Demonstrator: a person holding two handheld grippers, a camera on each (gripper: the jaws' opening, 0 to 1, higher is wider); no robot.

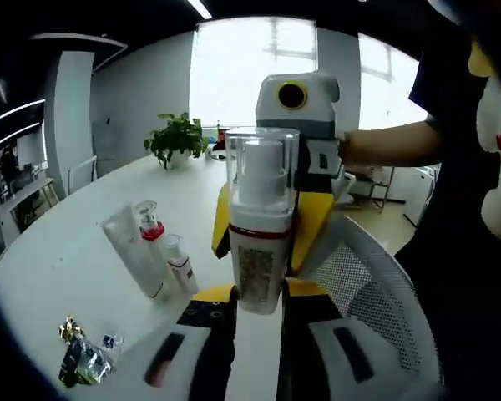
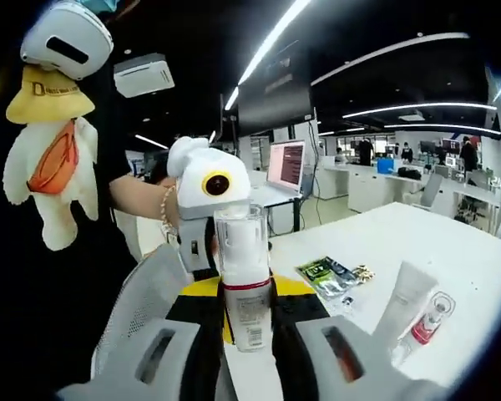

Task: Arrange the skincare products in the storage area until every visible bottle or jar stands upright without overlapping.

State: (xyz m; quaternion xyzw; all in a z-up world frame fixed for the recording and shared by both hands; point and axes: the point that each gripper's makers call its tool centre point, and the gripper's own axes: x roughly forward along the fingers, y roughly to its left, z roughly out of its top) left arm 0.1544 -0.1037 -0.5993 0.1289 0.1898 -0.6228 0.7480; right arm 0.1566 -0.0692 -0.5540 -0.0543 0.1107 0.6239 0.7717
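Note:
A white spray bottle (image 1: 257,251) with a clear cap and a red band hangs upright above the table edge. In the left gripper view my left gripper (image 1: 259,305) has its black-and-yellow jaws closed on the bottle's base. My right gripper (image 1: 264,227) faces it, its yellow jaws pressed to the bottle's sides. In the right gripper view the same bottle (image 2: 244,284) sits between my right gripper (image 2: 249,338) jaws, with the left gripper (image 2: 249,292) behind it. A white tube (image 1: 134,251), a red-collared small bottle (image 1: 150,224) and a small white bottle (image 1: 181,263) lean together on the white table (image 1: 67,251).
Shiny snack packets (image 1: 88,355) lie near the table's edge, and a potted plant (image 1: 177,138) stands at the far end. A grey mesh chair (image 1: 367,284) is under the grippers. A person in black stands close, with a plush toy (image 2: 50,142) on their clothes.

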